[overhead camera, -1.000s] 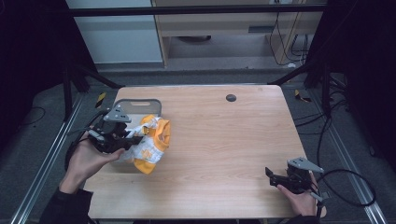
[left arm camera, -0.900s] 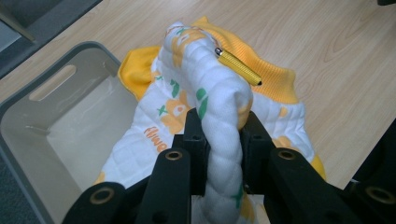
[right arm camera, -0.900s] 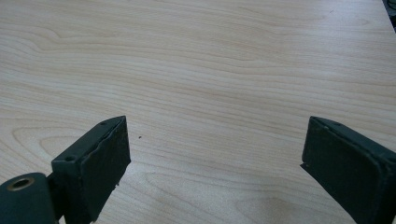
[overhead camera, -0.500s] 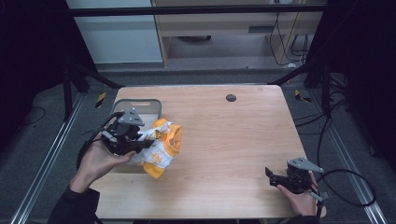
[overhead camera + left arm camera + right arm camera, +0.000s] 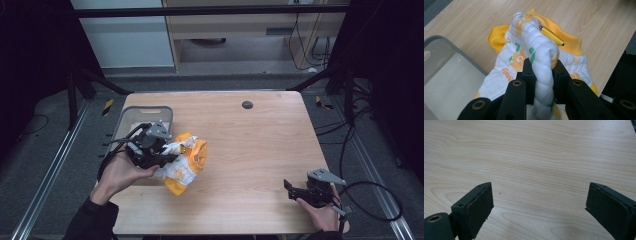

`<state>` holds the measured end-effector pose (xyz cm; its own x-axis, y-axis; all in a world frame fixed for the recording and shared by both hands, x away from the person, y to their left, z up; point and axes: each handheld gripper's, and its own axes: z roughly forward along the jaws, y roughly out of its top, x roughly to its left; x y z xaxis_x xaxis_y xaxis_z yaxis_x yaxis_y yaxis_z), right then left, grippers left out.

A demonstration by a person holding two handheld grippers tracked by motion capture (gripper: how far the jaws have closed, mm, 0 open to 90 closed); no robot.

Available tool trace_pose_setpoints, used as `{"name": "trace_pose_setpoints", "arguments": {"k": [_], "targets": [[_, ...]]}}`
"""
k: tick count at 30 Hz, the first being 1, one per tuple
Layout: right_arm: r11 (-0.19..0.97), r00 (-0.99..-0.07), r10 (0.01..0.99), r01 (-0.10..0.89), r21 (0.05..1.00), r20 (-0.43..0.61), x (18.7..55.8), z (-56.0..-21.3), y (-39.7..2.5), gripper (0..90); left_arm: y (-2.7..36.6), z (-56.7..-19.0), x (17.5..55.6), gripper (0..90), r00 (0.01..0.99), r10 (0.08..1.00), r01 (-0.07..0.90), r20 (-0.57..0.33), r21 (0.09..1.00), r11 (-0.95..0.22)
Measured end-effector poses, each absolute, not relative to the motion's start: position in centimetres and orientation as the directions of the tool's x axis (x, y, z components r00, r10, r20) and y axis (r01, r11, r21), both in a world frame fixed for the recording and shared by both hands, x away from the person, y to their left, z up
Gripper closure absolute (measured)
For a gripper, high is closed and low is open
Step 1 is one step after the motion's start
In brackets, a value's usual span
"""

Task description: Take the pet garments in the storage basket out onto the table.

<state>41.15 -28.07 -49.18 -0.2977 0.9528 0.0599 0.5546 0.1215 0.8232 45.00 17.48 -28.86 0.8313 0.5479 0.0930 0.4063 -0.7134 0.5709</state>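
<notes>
Jaws of the left gripper (image 5: 543, 72) are clenched on a thick fold of the white quilted baby garment with orange print and yellow ribbed trim (image 5: 184, 161), holding it bunched just right of the grey plastic basket (image 5: 131, 114) at the left edge of the pale wooden table (image 5: 260, 140). The cloth hangs forward and rightward from the jaws, its long axis running toward the table's middle, its lower end seemingly touching the wood. A yellow zip pull (image 5: 551, 35) sits on top of the fold. The right gripper (image 5: 291, 189) rests released, jaws wide, well apart near the right front corner; the left hand is nearer by far.
</notes>
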Motion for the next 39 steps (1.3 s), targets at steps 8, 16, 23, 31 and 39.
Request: {"name": "trace_pose_setpoints", "arguments": {"k": [8,16,23,31,39], "targets": [[0.122,-0.298,0.953,0.554,0.824,0.059,41.1,-49.2,-28.1,7.6,16.1,-29.3,45.1,76.1,0.849,0.520,0.388,0.089,0.562,-0.730],[0.122,-0.298,0.953,0.552,0.825,0.059,41.1,-49.2,-28.1,7.6,14.6,-30.1,45.2,76.1,0.871,0.483,0.366,0.088,0.541,-0.757],[0.122,-0.300,0.952,0.553,0.824,0.060,41.1,-49.2,-28.1,7.5,13.3,-30.9,45.5,76.0,0.883,0.463,0.356,0.082,0.525,-0.773],[0.123,-0.301,0.952,0.550,0.826,0.059,41.1,-49.2,-28.1,7.3,11.7,-32.1,45.8,76.0,0.894,0.443,0.347,0.071,0.517,-0.783],[0.126,-0.302,0.952,0.548,0.827,0.055,41.1,-49.2,-28.1,7.3,10.6,-33.3,45.9,76.0,0.904,0.421,0.332,0.072,0.503,-0.798]]}}
